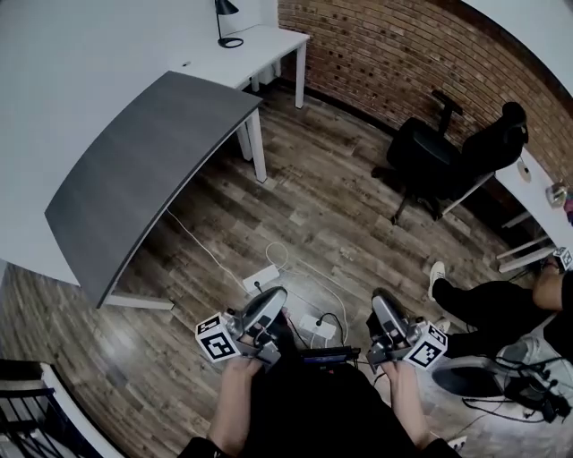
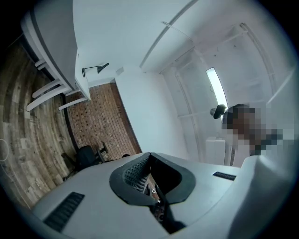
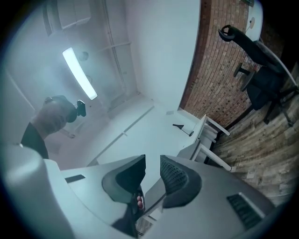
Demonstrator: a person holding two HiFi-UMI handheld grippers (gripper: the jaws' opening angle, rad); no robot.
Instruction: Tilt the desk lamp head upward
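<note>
The person stands on the wooden floor (image 1: 313, 215) and holds both tools close to the body, at the near edge of the head view. The left gripper (image 1: 273, 300) is clenched: in the left gripper view its two dark pads meet at the tips and nothing is between them. The right gripper (image 1: 383, 300) is released: in the right gripper view a narrow gap stays between its pads, and only the far white wall shows through this gap. Neither tool touches anything. The desk lamp (image 1: 224, 20) is black, with a ring base, and it stands on the white desk (image 1: 264, 49) at the far left of the room, well apart from both grippers. Between the person and this desk is a grey desk (image 1: 143, 170), more to the left. A brick wall (image 1: 385, 54) closes the far side. On the right stand two black office chairs (image 1: 430, 161), and near them another person's leg (image 1: 474, 304) reaches over the floor. A white power strip (image 1: 261, 279) with cables lies on the floor just beyond the left gripper.
</note>
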